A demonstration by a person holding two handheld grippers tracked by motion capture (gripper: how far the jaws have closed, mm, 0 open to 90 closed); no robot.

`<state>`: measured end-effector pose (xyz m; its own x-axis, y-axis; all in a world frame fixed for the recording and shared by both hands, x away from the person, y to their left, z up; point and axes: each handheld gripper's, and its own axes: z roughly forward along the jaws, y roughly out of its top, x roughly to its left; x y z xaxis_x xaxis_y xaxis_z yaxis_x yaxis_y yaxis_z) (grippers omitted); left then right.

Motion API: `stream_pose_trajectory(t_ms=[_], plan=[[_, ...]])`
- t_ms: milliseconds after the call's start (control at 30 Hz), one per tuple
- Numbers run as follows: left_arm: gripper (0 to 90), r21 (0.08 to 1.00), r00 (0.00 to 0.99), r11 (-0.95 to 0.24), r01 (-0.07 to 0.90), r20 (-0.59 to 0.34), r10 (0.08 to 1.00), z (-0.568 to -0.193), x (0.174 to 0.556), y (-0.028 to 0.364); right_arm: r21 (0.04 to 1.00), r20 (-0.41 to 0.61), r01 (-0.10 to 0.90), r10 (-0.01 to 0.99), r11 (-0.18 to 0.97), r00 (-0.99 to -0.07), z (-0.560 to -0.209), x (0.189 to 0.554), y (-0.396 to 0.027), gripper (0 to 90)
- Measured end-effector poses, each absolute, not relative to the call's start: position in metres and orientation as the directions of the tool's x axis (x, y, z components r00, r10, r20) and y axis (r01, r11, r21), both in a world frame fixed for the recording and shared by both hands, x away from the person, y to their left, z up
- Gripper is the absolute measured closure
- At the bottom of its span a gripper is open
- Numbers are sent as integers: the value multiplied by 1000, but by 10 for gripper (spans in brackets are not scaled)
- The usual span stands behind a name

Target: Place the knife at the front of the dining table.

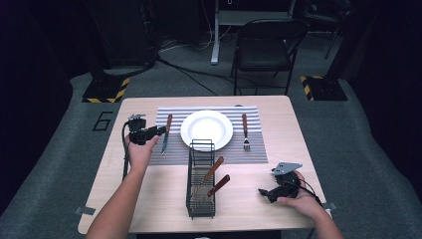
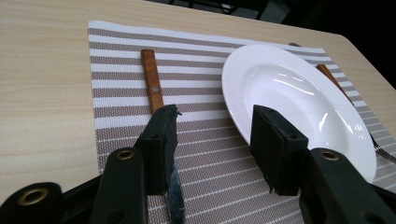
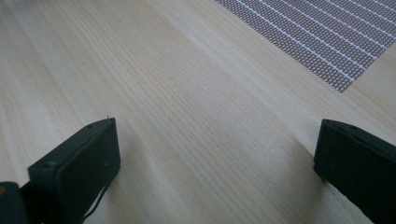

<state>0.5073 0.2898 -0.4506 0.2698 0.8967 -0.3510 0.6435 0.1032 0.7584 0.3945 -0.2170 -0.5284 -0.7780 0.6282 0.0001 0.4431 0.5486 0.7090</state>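
Observation:
A wood-handled knife (image 1: 166,133) lies on the left side of a striped placemat (image 1: 251,149), beside a white plate (image 1: 206,128). My left gripper (image 1: 158,131) hovers just over the knife's blade end. In the left gripper view its jaws (image 2: 215,116) stand apart with only the mat between them, and the knife (image 2: 152,79) runs under the left jaw, next to the plate (image 2: 289,88). A fork (image 1: 245,132) lies to the right of the plate. My right gripper (image 1: 262,192) rests near the table's front right, open (image 3: 217,135) over bare wood.
A black wire caddy (image 1: 201,179) stands in the front middle of the table with two wood-handled utensils (image 1: 215,170) leaning in it. A dark folding chair (image 1: 266,45) stands beyond the far edge. Cables cross the floor behind the table.

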Motion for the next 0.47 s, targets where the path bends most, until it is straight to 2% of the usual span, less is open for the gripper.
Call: stream_pose_trajectory(t_ms=[133,300,467], plan=[[465,757,283,75,649,-333,899,-453,498,293,709,0,443,628,549,-778,-528,395,-217,0],[348,762,296,11,648,-265,918,-458,484,297,709,0,443,628,548,-778,-528,394,-217,0],[285,748,302,14,663,-284,910,-460,469,311,709,0,444,629,548,-777,-528,394,-217,0]])
